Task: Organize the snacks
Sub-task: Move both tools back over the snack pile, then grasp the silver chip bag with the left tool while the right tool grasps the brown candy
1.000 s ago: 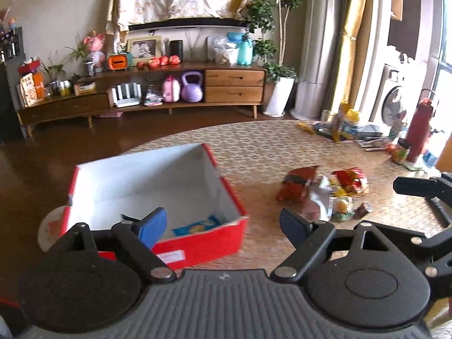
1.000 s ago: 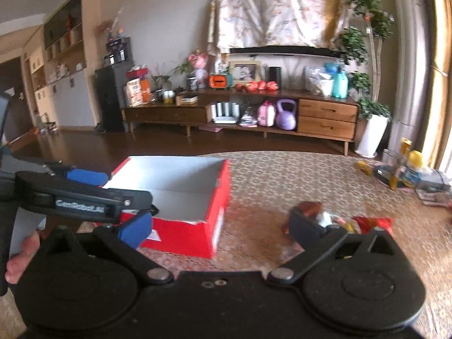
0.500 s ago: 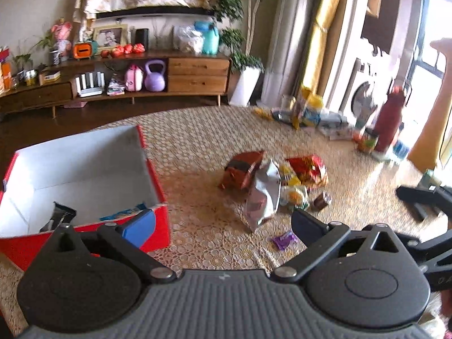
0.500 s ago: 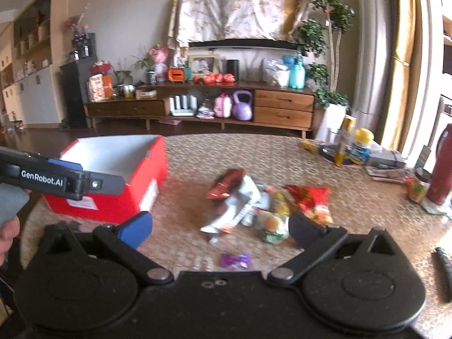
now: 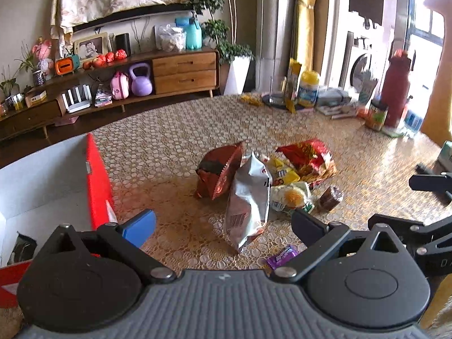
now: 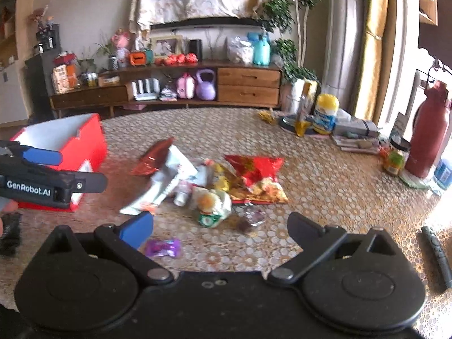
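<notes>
Snacks [image 5: 262, 180] heaped beside red box [image 5: 99, 180]

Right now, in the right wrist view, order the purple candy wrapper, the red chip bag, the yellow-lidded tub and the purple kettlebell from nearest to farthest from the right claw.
1. Purple candy wrapper, on the table just ahead of the right claw, by its left finger.
2. Red chip bag, mid-table in the snack pile.
3. Yellow-lidded tub, at the table's far right edge.
4. Purple kettlebell, on the sideboard shelf across the room.
</notes>
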`<state>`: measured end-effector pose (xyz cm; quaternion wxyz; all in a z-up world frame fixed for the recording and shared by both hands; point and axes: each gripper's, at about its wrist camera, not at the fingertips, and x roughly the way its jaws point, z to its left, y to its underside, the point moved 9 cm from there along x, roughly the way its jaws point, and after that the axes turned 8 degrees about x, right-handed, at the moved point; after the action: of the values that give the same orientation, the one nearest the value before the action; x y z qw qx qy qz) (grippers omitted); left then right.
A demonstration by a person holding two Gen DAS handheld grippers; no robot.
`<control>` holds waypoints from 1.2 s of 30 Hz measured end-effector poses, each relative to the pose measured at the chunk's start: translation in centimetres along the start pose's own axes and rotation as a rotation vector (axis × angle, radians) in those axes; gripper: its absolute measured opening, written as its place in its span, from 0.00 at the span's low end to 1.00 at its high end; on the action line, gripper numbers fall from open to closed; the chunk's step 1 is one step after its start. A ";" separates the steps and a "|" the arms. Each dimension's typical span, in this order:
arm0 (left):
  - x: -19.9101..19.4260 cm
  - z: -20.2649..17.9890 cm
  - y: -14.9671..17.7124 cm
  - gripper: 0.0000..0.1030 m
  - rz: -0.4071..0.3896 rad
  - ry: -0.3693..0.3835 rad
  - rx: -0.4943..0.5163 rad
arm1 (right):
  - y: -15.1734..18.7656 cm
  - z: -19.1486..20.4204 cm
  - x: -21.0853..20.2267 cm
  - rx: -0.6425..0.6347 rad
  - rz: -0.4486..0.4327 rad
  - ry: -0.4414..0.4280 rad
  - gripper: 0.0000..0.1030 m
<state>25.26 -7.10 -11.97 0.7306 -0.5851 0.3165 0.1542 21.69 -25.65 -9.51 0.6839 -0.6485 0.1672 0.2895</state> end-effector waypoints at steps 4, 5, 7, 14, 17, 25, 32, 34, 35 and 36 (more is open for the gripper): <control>2.7 -0.5 0.0 1.00 0.034 0.013 -0.004 | 0.3 -1.7 2.2 0.046 0.038 0.014 0.95; 3.3 -0.7 0.0 1.00 0.040 0.014 -0.003 | 0.3 -2.1 2.8 0.062 0.048 0.017 0.92; 4.3 -0.8 0.1 1.00 0.049 0.016 0.001 | 0.5 -2.8 4.1 0.083 0.070 0.024 0.88; 7.8 -1.8 0.2 0.99 0.081 0.012 0.054 | 1.0 -4.1 7.9 0.115 0.129 0.034 0.77; 9.1 -1.9 0.3 0.99 0.096 0.015 0.052 | 1.3 -4.4 9.2 0.123 0.148 0.037 0.73; 11.3 -2.7 0.5 0.76 0.127 0.064 0.052 | 1.5 -4.5 11.5 0.117 0.177 0.043 0.52; 12.1 -3.0 0.6 0.50 0.142 0.080 0.031 | 1.5 -4.3 11.9 0.128 0.177 0.033 0.35; 12.1 -2.8 0.5 0.49 0.141 0.079 0.022 | 1.5 -4.1 11.9 0.131 0.177 0.030 0.31; 12.0 -2.7 0.6 0.47 0.142 0.076 0.020 | 1.5 -4.1 11.9 0.129 0.176 0.034 0.30; 11.9 -2.7 0.6 0.44 0.142 0.073 0.023 | 1.5 -4.1 11.8 0.128 0.175 0.036 0.30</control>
<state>33.15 -11.25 -20.38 0.7126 -0.5579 0.3852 0.1805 30.59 -27.59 -18.25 0.6930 -0.5915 0.2535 0.3250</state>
